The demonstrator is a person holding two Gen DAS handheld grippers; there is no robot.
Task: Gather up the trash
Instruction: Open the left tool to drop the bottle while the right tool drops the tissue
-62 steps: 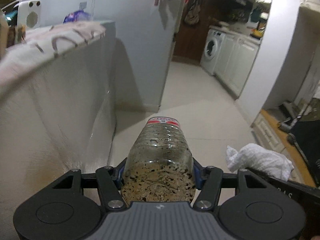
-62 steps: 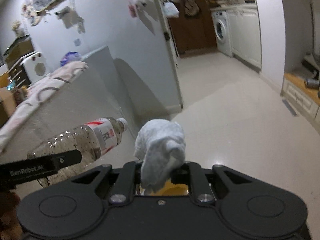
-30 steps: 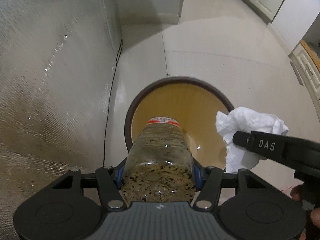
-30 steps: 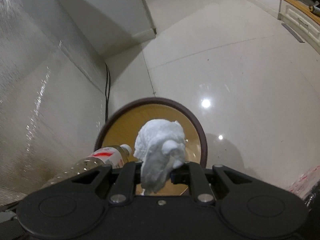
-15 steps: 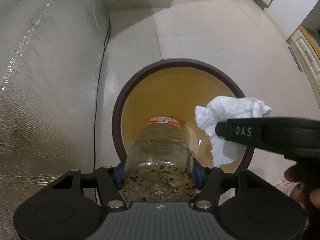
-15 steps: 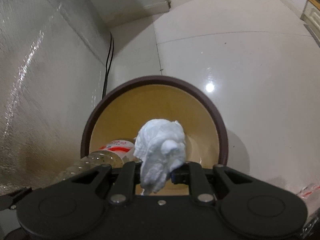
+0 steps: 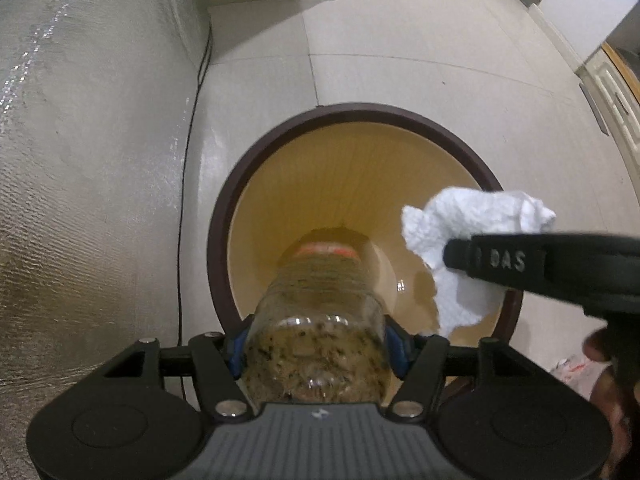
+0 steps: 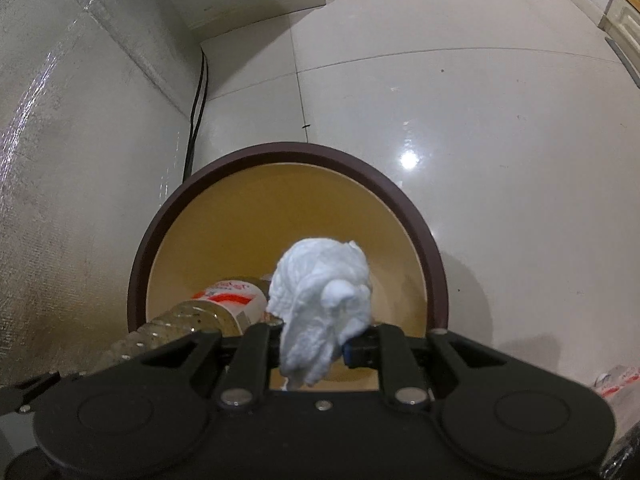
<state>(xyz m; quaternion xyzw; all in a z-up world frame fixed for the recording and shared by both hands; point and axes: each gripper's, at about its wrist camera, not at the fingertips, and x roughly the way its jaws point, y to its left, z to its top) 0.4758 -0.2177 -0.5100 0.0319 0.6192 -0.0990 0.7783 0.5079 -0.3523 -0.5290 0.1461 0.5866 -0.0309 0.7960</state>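
My left gripper [image 7: 316,344] is shut on a clear plastic bottle [image 7: 316,320] with a red-and-white label, its neck pointing down into a round bin [image 7: 224,208] with a dark brown rim and yellow inside. My right gripper [image 8: 316,340] is shut on a crumpled white tissue [image 8: 320,304] and holds it over the same bin [image 8: 416,216]. The tissue [image 7: 472,232] and right gripper show at the right of the left wrist view; the bottle [image 8: 216,304] shows at the lower left of the right wrist view.
The bin stands on a glossy pale tiled floor [image 8: 480,100] beside a silvery textured wall [image 7: 80,160]. A black cable [image 7: 188,168] runs down along the wall's base. A crumpled wrapper [image 8: 616,384] lies on the floor at the lower right.
Both grippers have tilted down and moved closer over the bin, which now fills more of both views. The bottle neck now reaches into the bin. Both still hold their items.
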